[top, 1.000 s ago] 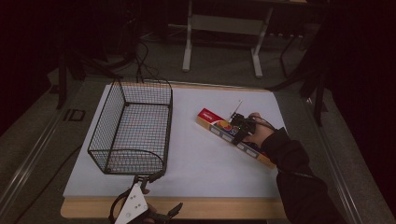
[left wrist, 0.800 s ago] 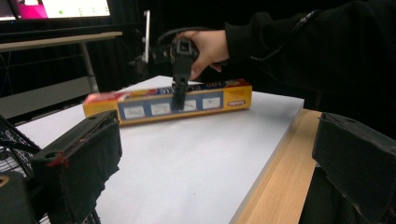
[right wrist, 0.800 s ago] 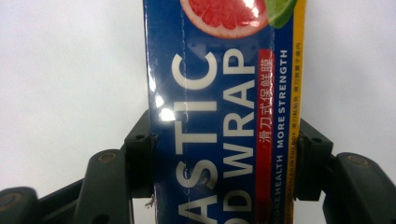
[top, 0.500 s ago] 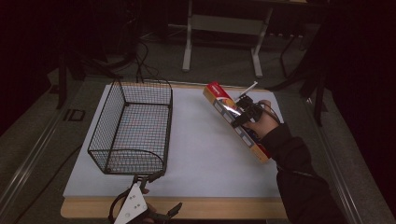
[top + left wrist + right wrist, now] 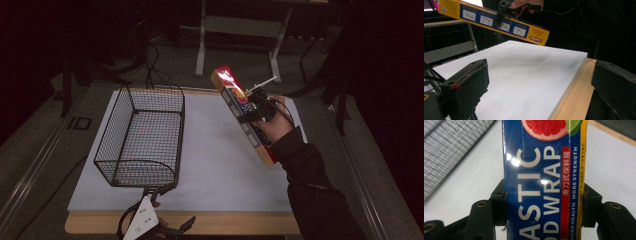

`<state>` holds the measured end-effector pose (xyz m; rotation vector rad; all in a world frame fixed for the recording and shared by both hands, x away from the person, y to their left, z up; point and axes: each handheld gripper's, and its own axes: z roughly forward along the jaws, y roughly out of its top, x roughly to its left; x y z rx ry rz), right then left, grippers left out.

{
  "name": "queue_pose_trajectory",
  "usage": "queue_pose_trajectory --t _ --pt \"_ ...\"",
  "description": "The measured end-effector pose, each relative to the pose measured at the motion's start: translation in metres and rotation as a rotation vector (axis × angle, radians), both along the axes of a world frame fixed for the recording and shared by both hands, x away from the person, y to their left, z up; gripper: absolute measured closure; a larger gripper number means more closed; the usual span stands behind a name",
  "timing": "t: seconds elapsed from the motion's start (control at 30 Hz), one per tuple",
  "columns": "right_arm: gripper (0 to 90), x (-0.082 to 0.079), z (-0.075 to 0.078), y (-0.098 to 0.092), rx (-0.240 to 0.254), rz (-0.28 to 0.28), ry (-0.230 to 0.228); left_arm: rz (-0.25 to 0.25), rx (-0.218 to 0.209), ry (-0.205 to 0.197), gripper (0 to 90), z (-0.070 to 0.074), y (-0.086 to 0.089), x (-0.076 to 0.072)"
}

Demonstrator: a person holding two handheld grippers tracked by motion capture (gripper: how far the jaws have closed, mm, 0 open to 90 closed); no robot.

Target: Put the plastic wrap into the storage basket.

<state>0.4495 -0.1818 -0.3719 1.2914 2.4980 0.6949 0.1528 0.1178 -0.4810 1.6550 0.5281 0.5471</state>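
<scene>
A long plastic wrap box (image 5: pixel 243 113), blue, red and yellow, hangs tilted in the air above the right half of the table. My right gripper (image 5: pixel 254 109) is shut on its middle; in the right gripper view the box (image 5: pixel 544 180) sits clamped between both pads. From the left gripper view the same box (image 5: pixel 491 21) shows high up at the far side. My left gripper (image 5: pixel 167 231) rests at the table's front edge, below the basket, open with nothing between its fingers (image 5: pixel 465 86).
A black wire basket (image 5: pixel 142 135) stands on the left part of the white mat (image 5: pixel 220 165). The wooden table edge (image 5: pixel 571 102) runs along the front. A metal frame (image 5: pixel 240 30) and cables lie on the floor behind the table.
The right gripper has lifted the plastic wrap box off the mat and carried it up and toward the far side, tilting it steeper. The left gripper has stayed put.
</scene>
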Motion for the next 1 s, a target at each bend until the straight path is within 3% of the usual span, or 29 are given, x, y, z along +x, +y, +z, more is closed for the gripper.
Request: queue_pose_trajectory --t 0.37,1.0 --pt "40.3 -0.011 0.032 0.033 0.067 -0.029 -0.097 0.016 -0.002 0.0 1.9 0.0 0.001 0.0" --pt "40.3 -0.024 0.084 0.098 0.206 0.015 -0.209 0.038 -0.002 -0.01 2.0 0.001 0.005 -0.002"
